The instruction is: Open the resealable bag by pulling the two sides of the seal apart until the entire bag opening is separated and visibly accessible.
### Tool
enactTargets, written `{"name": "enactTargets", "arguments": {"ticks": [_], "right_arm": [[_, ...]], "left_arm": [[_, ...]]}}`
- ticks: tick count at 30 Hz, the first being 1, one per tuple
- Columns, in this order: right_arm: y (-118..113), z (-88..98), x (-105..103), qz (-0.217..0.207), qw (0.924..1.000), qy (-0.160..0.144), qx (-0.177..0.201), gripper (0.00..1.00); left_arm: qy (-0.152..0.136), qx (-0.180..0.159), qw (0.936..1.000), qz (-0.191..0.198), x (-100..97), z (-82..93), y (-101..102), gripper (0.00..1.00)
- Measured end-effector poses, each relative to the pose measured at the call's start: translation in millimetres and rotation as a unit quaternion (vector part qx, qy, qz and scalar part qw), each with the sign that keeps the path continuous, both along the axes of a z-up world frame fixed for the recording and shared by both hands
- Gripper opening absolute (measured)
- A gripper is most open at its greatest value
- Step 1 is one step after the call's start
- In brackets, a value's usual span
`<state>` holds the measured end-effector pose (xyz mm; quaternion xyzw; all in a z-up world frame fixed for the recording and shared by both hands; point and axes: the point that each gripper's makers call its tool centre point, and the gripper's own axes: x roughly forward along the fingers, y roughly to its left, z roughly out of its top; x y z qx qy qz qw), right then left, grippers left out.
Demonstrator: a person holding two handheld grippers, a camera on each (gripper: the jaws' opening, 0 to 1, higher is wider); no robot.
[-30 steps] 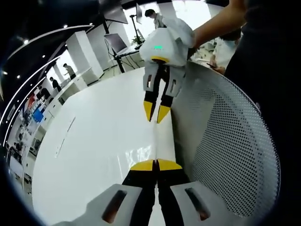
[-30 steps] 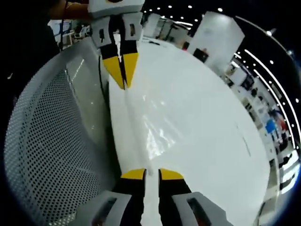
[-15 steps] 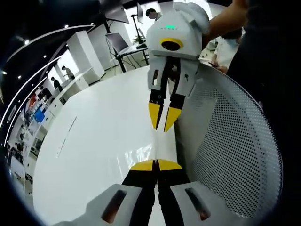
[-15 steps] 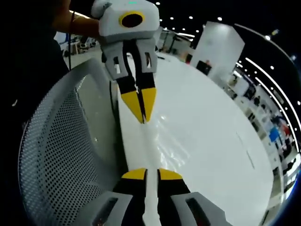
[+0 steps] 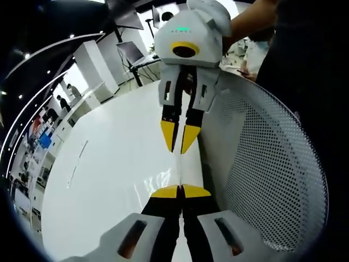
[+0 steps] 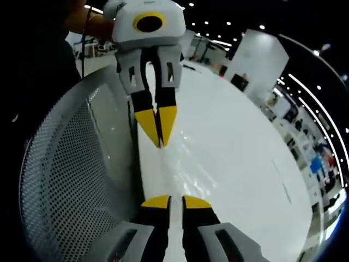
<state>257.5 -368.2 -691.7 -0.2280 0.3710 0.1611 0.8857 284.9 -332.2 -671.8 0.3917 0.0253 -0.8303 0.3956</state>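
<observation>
In the left gripper view, the left gripper had its two yellow-tipped jaws pressed together on the near edge of the resealable bag, with no gap seen between the tips. In the right gripper view, the right gripper held a thin white strip of the same bag between its tips; the tips stood a little apart, with the bag's edge filling the gap, so it was clamped on the bag.

The bag was clear and glossy. It stretched as a narrow band from one gripper to the other, and each gripper held one end of it. In the left gripper view the right gripper pointed down at the bag from above, its tips close together. In the right gripper view the left gripper did the same.

The bag lay on the white table, just beside a white perforated mesh basket. I counted two grippers, one bag and one basket.
</observation>
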Motion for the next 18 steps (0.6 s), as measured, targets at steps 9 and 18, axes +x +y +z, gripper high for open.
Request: {"name": "enactTargets", "arguments": {"ticks": [9, 18], "right_arm": [[5.9, -5.2, 0.4, 0.017, 0.9997, 0.009, -0.01, 0.04], [3.9, 0.1, -0.1, 0.011, 0.9999, 0.0, -0.013, 0.03]], "left_arm": [[0.001, -0.006, 1.0, 0.006, -1.1, 3.5, -4.3, 0.0], [-0.002, -0.004, 1.0, 0.008, 1.0, 2.3, -3.8, 0.0]]}}
